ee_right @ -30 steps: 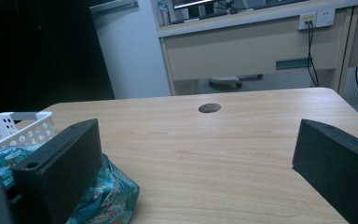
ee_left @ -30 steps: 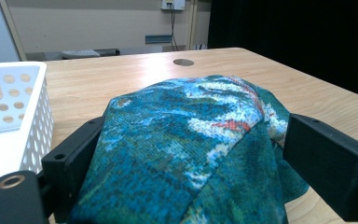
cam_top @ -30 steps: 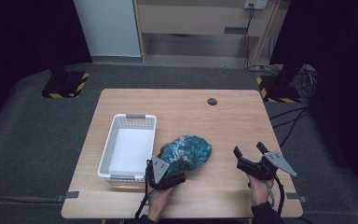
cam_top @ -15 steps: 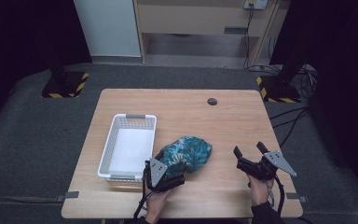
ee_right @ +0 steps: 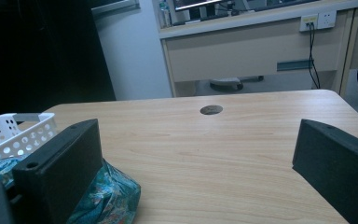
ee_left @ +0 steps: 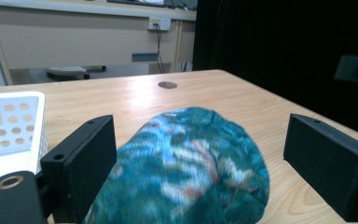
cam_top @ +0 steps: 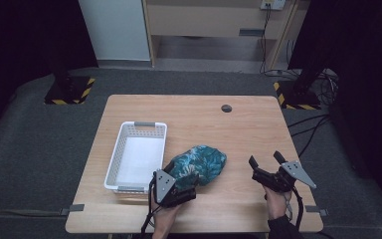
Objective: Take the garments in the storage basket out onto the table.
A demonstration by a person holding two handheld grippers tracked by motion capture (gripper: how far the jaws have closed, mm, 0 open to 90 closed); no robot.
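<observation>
Worktop [cam_top: 194,119]: light wood, with a small dark round disc [cam_top: 226,108] set in it toward the far edge.
Basket [cam_top: 137,157]: white plastic with perforated walls, on the left half of the worktop, its long side running away from the person; its inside looks bare white.
Cloth [cam_top: 199,163]: teal bundle with a leafy print, lying on the worktop just right of the basket's near end; whether it touches the basket wall I cannot tell.
Left tongs [cam_top: 186,181]: held in the person's left hand at the near edge, at the near end of the cloth. In the left gripper view the jaws stand wide apart with the cloth [ee_left: 186,168] between them; the left jaw is at or against the fabric, the right jaw is clear of it. They have not closed on it.
Right tongs [cam_top: 266,162]: held in the right hand over the right part of the worktop, well apart from the cloth, pointing away from the person and a little left. Jaws spread wide, with bare wood between them in the right gripper view.
Right gripper view, far side: the cloth [ee_right: 114,196] and the basket corner [ee_right: 18,133] show past the left jaw.
</observation>
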